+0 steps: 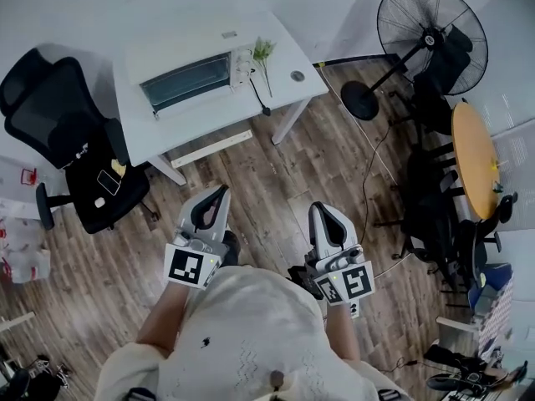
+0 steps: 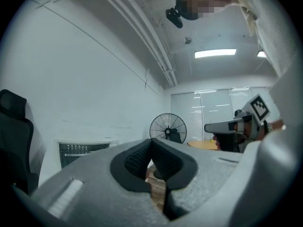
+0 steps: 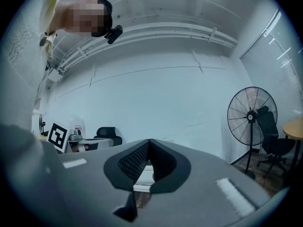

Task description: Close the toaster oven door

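The toaster oven [image 1: 188,80] stands on a white table [image 1: 288,94] at the far end of the room, its dark glass front towards me. It also shows small at the left of the left gripper view [image 2: 83,150]. From here I cannot tell how far its door stands open. My left gripper [image 1: 219,197] and right gripper [image 1: 319,211] are held side by side over the wooden floor, well short of the table, both pointing level at it. The left gripper [image 2: 151,148] has its jaws shut on nothing. The right gripper [image 3: 149,148] is shut and empty too.
A black office chair [image 1: 67,132] stands left of the table, with a phone on its seat. A small plant [image 1: 262,53] sits beside the oven. At the right are a standing fan [image 1: 426,32], a round wooden table [image 1: 475,157], dark chairs and a cable on the floor.
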Available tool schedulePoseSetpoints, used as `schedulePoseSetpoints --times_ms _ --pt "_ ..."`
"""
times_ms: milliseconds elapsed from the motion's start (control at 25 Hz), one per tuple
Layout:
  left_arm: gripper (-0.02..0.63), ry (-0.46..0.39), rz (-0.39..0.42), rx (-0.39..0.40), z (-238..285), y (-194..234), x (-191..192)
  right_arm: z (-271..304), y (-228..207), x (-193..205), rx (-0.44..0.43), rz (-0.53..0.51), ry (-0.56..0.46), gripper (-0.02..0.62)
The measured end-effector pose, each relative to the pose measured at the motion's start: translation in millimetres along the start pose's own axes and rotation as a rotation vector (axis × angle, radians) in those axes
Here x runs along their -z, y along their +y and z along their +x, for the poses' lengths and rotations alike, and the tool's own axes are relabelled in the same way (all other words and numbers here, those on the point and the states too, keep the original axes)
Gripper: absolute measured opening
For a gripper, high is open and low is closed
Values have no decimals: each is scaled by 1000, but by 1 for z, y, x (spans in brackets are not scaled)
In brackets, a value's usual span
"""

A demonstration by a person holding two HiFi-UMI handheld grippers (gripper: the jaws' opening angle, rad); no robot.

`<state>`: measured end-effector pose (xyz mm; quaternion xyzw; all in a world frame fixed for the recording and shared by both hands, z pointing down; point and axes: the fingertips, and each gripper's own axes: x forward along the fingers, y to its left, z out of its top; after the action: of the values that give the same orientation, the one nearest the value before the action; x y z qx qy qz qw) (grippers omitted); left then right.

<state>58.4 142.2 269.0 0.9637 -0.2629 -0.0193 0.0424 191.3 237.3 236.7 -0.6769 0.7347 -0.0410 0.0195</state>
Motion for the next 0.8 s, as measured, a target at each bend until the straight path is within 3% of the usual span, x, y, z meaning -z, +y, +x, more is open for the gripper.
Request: schedulePoseSetpoints --times_ms 400,800 --pt "3 -52 -9 -30 55 68 -16 107 -19 -14 -73 -9 -28 9" --pt "3 9 45 -224 31 136 -7 183 -2 -4 -271 -30 -6 11"
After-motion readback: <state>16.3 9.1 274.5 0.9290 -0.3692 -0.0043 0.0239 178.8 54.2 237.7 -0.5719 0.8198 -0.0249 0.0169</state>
